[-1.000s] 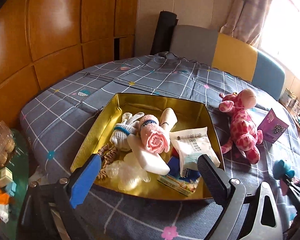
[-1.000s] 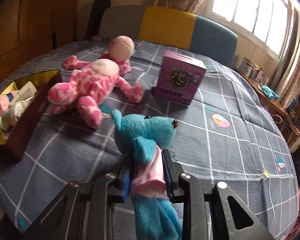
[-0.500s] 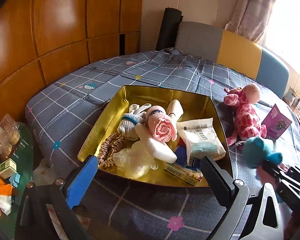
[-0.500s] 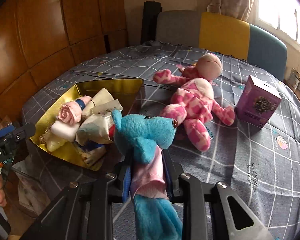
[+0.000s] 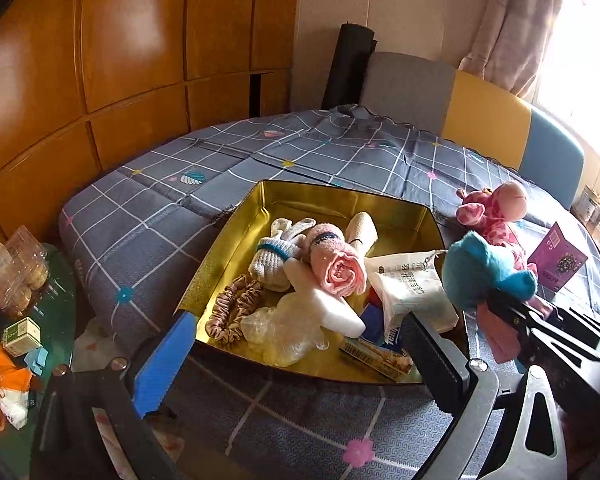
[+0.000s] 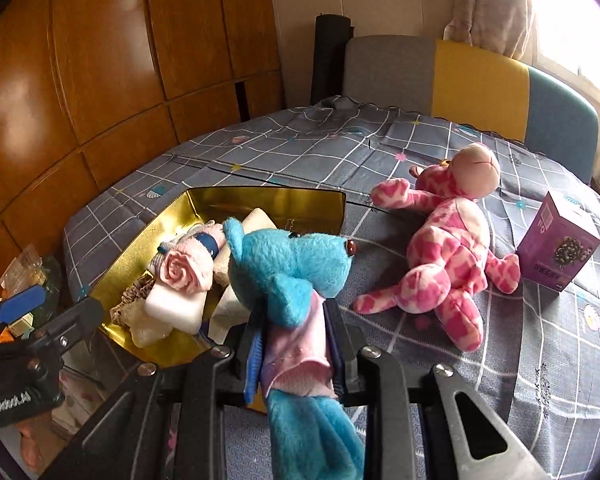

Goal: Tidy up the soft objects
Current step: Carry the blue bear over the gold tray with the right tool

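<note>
The right gripper [image 6: 296,354] is clamped tight on the blue plush toy [image 6: 288,268], its pads pinching the toy's pink-clad middle, so the head stands up ahead of the fingers and the legs trail back behind them. A grip at the waist makes sense, in my judgement: it is the narrowest part and keeps the floppy body from folding out of the jaws.

Just beyond and to the left of those fingertips sits the gold tray [image 6: 324,200], well filled with a rolled pink towel [image 6: 184,270], a white block [image 6: 174,306] and a scrunchie. The toy's head overhangs the tray's near right corner, which suggests it is bound for the tray.

To the right of the fingers, well apart from them, the pink spotted plush [image 6: 448,256] lies on the checked bedcover [image 6: 552,364], with a purple box [image 6: 558,250] beside it. The plush looks like the next item due for collection.

The left gripper [image 5: 300,340] stands wide open and holds nothing. The tray's near wall lies between its fingers, likely so it can steady the tray. Free room in the tray appears limited to the far end.
</note>
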### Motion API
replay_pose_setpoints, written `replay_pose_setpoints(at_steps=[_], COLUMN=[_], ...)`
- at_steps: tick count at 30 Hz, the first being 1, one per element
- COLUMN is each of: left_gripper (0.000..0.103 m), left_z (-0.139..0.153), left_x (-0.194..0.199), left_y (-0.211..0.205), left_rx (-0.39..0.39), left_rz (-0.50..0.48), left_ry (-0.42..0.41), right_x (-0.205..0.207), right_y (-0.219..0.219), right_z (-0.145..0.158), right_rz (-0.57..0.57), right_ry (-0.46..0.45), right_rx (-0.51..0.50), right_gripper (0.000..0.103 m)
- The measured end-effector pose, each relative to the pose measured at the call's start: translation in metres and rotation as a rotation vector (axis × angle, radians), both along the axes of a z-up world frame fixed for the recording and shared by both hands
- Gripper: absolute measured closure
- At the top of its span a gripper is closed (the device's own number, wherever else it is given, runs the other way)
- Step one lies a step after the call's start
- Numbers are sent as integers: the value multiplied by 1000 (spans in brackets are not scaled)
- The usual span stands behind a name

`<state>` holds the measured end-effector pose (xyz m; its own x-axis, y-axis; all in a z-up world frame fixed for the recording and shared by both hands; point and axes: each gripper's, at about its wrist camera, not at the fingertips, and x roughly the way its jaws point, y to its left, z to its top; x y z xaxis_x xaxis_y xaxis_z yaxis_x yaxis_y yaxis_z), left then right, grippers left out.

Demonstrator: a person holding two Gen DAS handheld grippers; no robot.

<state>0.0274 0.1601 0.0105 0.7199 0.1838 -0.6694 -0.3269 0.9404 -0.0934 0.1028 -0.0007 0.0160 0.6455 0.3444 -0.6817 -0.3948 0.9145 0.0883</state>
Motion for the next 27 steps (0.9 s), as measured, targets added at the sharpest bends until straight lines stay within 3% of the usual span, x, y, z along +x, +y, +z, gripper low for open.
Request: replay_pose_setpoints(at_steps=[21,27], left_gripper=[0,0], left_z=[-11,-18], left_x=[-4,-3], left_y=[30,41], left_rx=[6,-13], left_rz=[80,101], left_ry=[26,37], right_x=[34,51], right_y=[52,73], right_z=[12,-1], right_rz=[15,17], right_ry=[2,49], right_rx=[20,-24], right_gripper=[76,76])
